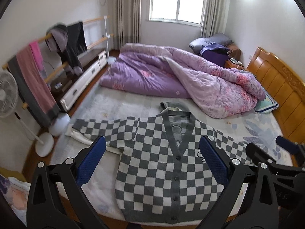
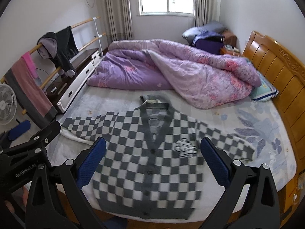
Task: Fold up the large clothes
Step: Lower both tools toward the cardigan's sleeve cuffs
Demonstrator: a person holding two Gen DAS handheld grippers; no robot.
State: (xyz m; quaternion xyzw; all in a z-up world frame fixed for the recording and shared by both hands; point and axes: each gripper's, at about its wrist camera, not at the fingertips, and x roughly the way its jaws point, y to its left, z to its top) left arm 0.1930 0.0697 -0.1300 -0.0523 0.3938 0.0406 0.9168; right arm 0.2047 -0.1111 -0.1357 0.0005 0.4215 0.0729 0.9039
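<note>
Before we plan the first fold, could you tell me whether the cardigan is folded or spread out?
Spread: the cardigan lies flat on the bed, buttoned, both sleeves stretched sideways.

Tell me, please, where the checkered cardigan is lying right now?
The checkered cardigan lies spread flat, face up, on the near part of the bed, sleeves out to both sides. The crumpled purple quilt sits behind it, the wooden headboard to the right.
</note>
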